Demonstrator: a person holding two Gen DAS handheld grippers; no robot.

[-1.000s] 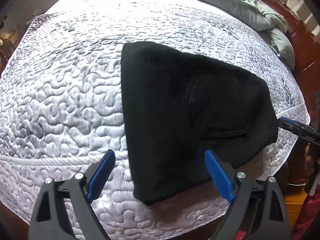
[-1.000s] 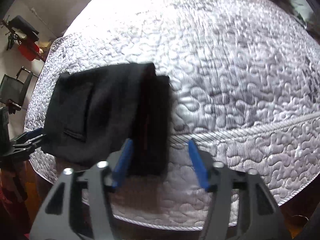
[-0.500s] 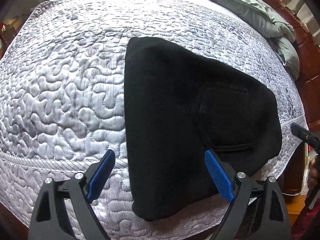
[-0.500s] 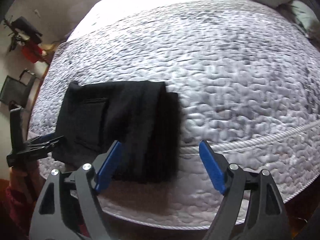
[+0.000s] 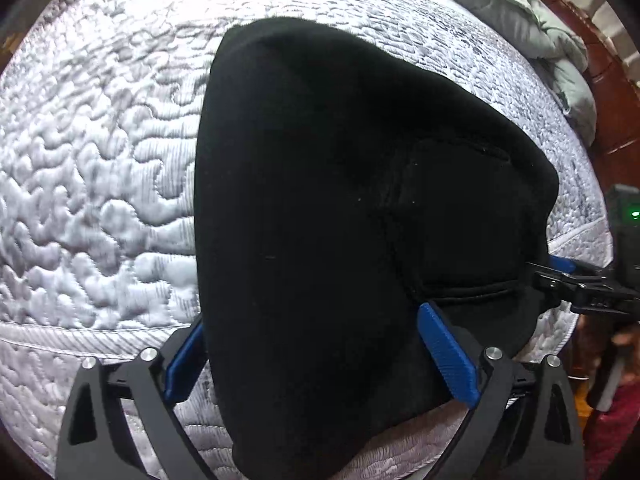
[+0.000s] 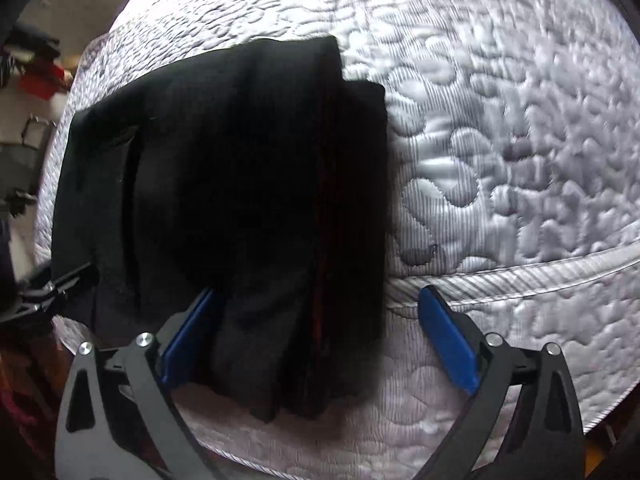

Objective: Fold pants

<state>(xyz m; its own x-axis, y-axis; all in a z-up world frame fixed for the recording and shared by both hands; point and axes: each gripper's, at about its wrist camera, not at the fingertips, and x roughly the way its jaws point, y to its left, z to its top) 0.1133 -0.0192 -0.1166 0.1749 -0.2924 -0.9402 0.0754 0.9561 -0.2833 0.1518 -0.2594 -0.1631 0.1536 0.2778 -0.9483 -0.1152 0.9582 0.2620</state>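
Now folded black pants (image 5: 320, 220) lie flat on the quilted mattress (image 5: 100, 200)

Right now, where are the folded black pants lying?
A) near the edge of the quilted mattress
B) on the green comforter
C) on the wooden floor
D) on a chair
A: the folded black pants rest on the quilted mattress, by its piped edge.

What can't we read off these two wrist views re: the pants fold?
- Left wrist view: the near end of the black pants runs behind the left gripper frame, so that end is hidden.
- Right wrist view: the layers of the pants merge into one dark mass; no count possible.
- Right wrist view: motion blur smears the mattress.
- The right gripper has opening jaws; contact with the cloth is unclear.
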